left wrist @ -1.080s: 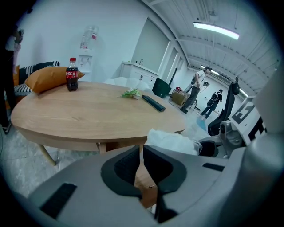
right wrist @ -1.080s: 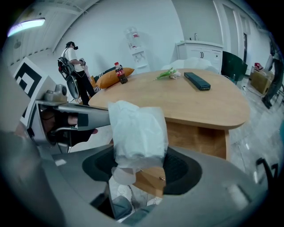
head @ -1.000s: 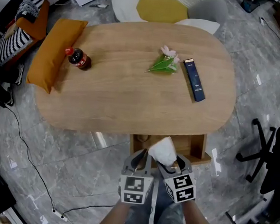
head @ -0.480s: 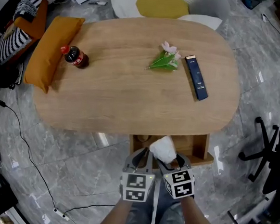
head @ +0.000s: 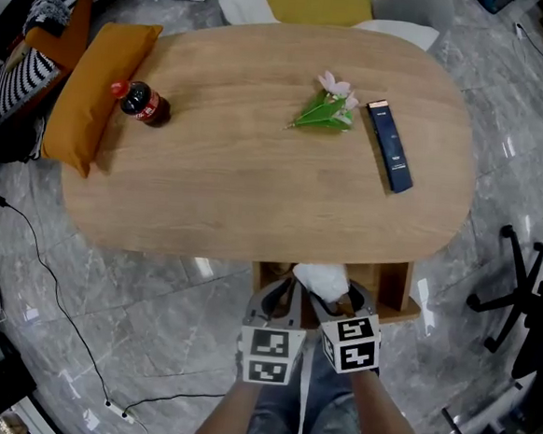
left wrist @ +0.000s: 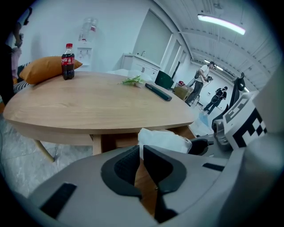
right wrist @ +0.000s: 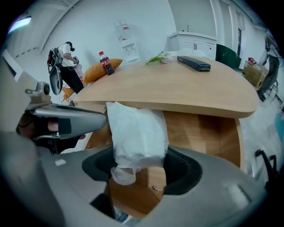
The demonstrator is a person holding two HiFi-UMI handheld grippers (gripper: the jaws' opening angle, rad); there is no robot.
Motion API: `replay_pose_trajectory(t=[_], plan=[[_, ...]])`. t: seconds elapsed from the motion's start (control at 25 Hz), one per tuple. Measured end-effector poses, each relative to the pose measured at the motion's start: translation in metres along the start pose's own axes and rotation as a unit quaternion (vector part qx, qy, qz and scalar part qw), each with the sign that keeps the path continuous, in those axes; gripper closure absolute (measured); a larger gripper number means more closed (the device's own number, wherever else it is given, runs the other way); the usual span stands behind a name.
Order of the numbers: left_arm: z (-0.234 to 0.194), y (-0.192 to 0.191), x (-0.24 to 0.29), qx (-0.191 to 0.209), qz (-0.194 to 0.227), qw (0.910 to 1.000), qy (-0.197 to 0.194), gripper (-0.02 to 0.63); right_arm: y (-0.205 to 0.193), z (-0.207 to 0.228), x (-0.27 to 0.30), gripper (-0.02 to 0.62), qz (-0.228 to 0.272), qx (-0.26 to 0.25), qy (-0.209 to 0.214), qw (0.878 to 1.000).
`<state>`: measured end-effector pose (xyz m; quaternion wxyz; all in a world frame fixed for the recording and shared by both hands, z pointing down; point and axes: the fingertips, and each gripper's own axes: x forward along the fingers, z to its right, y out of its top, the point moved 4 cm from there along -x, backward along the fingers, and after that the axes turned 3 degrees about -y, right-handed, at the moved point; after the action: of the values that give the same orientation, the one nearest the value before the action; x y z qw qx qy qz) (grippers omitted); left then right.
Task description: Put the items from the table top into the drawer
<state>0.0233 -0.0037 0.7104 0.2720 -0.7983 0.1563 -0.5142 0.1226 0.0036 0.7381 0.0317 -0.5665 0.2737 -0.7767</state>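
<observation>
Right gripper (right wrist: pixel 137 170) fingers pinch a white bag (right wrist: pixel 137 128) above the open drawer (head: pixel 392 291) at 6 o'clock. Left gripper (left wrist: pixel 141 166) fingers are pressed together, empty. 3 items wait on the worktop (head: pixel 236 190): bottle (head: pixel 142 104) at 10 o'clock, flowers (head: pixel 328 113) and remote (head: pixel 389 159) at 1.

Bag (left wrist: pixel 165 139) just past closed L gripper (left wrist: pixel 141 150)

The head view looks steeply down; both gripper views share the table (head: pixel 236 190) from low, close.
</observation>
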Motion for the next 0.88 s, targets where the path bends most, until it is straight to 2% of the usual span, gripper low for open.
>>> replay_pose_trajectory(t=[0.88], plan=[[-0.009, -0.002, 0.028, -0.015, -0.012, 0.9997, 0.014, 0.594, 0.018, 0.015, 0.032, 0.299, 0.018, 0.006, -0.008, 1.0]])
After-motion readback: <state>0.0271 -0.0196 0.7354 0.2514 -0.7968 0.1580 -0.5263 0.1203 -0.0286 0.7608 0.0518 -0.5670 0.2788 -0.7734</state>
